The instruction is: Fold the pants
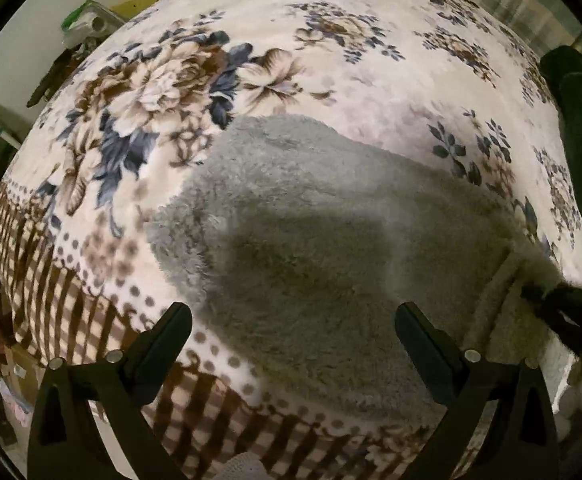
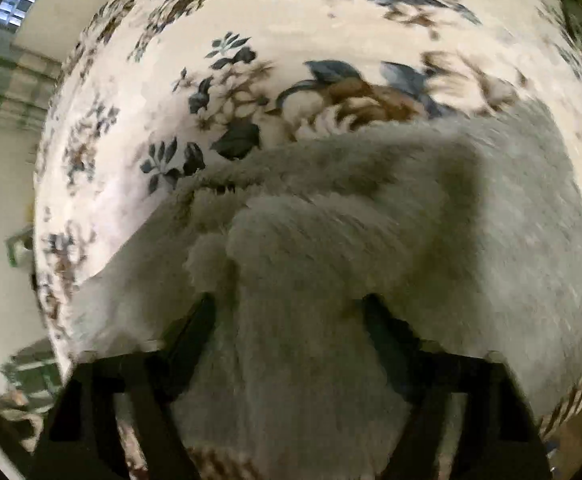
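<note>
Pants (image 1: 311,240), grey and fluffy, are spread on the floral bed blanket (image 1: 371,60), a bunched fold is gripped in the right gripper (image 2: 289,316) jaws, while the left gripper (image 1: 293,316) is held open above.

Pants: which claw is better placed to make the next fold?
Right. The right claw already has a bunch of the grey fleece pants between its fingers; the left claw hangs open above them, holding nothing.
</note>
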`<state>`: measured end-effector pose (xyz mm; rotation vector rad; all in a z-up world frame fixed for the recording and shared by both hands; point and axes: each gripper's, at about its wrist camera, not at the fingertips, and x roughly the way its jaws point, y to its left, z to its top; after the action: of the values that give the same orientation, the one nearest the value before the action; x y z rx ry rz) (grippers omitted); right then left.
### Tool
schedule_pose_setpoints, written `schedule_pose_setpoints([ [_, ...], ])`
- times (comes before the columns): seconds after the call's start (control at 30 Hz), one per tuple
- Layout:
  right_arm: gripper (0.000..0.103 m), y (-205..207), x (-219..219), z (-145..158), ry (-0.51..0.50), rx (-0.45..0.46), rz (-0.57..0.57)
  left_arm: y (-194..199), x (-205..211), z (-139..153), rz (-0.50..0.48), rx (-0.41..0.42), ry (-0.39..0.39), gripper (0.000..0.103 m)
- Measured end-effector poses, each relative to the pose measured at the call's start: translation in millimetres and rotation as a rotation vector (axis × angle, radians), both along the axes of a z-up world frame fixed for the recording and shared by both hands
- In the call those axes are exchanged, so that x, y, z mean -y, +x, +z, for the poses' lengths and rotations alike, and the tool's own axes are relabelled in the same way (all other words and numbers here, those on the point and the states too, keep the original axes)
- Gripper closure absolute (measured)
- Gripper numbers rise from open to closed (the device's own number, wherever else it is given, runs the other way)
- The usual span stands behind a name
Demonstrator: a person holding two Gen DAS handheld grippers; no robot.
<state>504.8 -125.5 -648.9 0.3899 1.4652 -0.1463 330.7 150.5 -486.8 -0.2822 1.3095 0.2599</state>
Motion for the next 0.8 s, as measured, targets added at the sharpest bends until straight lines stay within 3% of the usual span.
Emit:
schedule_pose_setpoints([
  [0.03,0.098,2,-9,0,-0.057,-0.004,0.03,-1,0,0,0.0,0.001,-0.008,0.0],
  [0.2,0.098,-5,-32,31,-0.053,0.102,0.077,-10,-7,2,0.003,0.013,-0.007,0.0],
  [0.3,0.097,-2,-37,21,-0.013,0.058,0.093,-14,-16,-5,0.021,-0.005,-0.007,0.0],
  [0.4,0.087,0,-27,6,0.095,-0.012,0.076,-22,-35,-5,0.071,0.008,-0.031,0.0],
  [0.43,0.072,-2,-23,8,0.16,-0.009,0.06,-25,-43,-3,0.091,0.025,-0.041,0.0],
  [0.47,0.049,-9,-17,17,0.228,0.018,0.032,-29,-51,-3,0.116,0.038,-0.053,0.0],
  [0.53,0.029,-23,-2,39,0.296,0.093,-0.006,-35,-68,-9,0.179,0.047,-0.108,0.0],
  [0.7,0.026,-51,14,41,0.208,0.084,-0.005,-45,-119,-58,0.448,0.087,-0.355,0.0],
  [0.8,0.026,-64,18,26,0.078,0.038,0.02,-33,-129,-95,0.49,0.075,-0.47,0.0],
])
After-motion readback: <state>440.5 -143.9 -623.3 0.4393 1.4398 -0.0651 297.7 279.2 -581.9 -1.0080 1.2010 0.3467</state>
